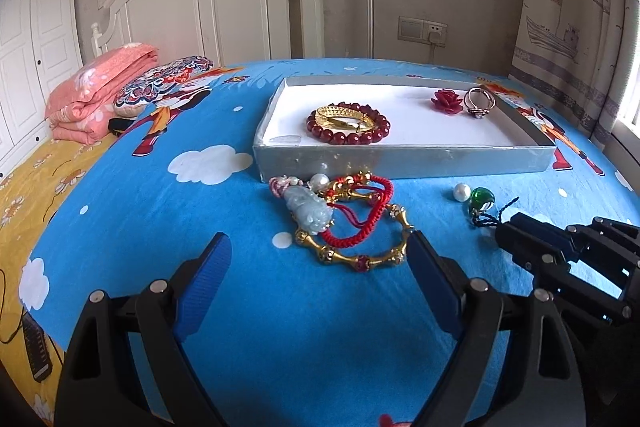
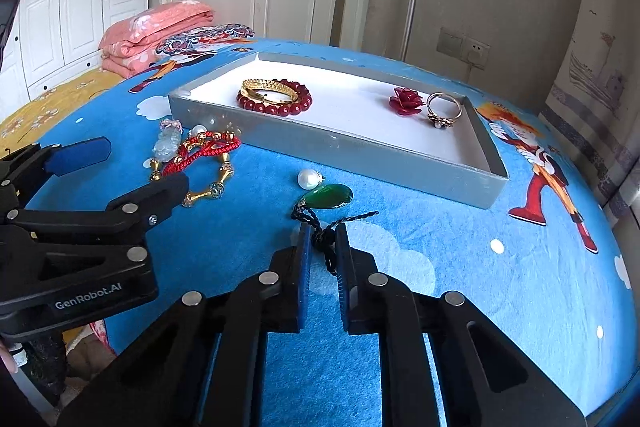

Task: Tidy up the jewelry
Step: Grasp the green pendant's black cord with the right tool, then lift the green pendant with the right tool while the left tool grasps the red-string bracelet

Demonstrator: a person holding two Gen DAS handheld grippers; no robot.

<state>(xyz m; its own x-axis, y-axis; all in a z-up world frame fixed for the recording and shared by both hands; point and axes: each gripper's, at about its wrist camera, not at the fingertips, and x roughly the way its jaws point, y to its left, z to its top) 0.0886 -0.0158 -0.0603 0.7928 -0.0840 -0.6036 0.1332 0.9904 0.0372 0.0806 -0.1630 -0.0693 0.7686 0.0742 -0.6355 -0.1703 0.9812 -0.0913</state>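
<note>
The right gripper [image 2: 323, 233] fingers grip the green pendant's [image 2: 330, 195] dark cord [image 2: 325, 242] on the bed [image 2: 460, 267], near the tray's [image 2: 360, 151] front wall. The left gripper [image 1: 320, 251] fingers stand open, flanking the gold bangle [image 1: 360, 255].

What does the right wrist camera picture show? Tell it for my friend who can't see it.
The right gripper is shut on the dark cord of a green pendant lying on a blue cartoon bedsheet. Behind sits a grey tray holding bracelets and a ring; the left gripper waits open nearby.
</note>
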